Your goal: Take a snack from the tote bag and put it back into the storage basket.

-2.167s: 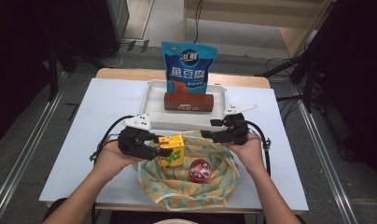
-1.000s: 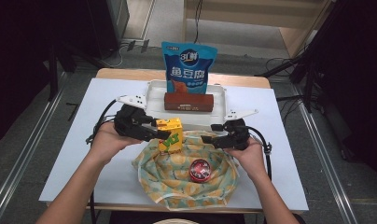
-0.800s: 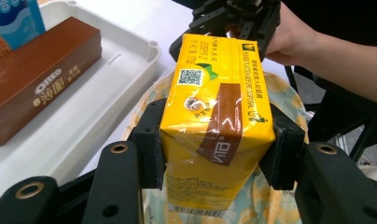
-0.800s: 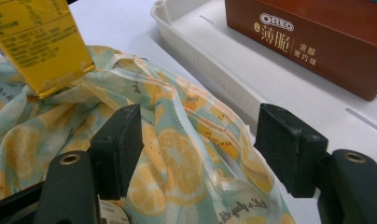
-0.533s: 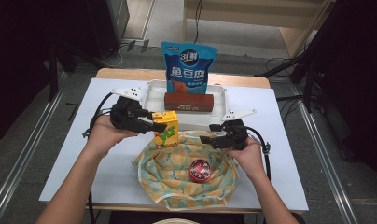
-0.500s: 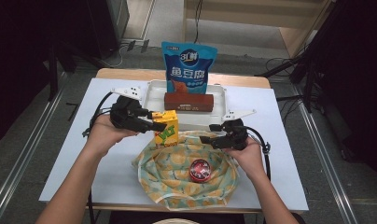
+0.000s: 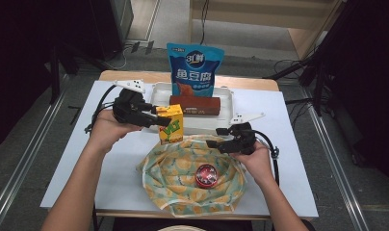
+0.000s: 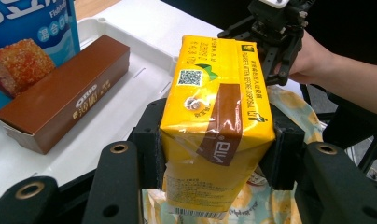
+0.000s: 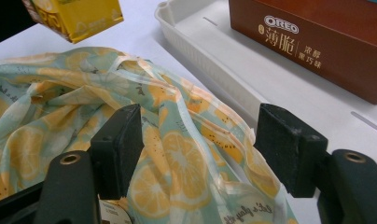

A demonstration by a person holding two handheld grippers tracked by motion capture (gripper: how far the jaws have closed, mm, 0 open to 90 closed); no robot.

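My left gripper (image 7: 164,120) is shut on a yellow drink carton (image 7: 171,124) and holds it upright in the air, between the lemon-print cloth bag (image 7: 183,190) and the white tray (image 7: 207,123). In the left gripper view both pads press the sides of the carton (image 8: 217,116). My right gripper (image 7: 215,143) stands open at the bag's far right rim. In the right gripper view its jaws straddle the bag's fabric (image 9: 177,154) without pressing it. A red round tin (image 7: 206,174) lies inside the bag.
A brown Oreo box (image 7: 195,105) lies in the tray, and a blue snack pouch (image 7: 195,72) stands upright at the tray's back. The tray's rim (image 9: 210,56) runs just beyond the bag. Cables trail from both grippers across the white tabletop (image 7: 289,120).
My left gripper has carried the carton up out of the bag and away toward the tray's front left. The right gripper has stayed at the bag's rim.
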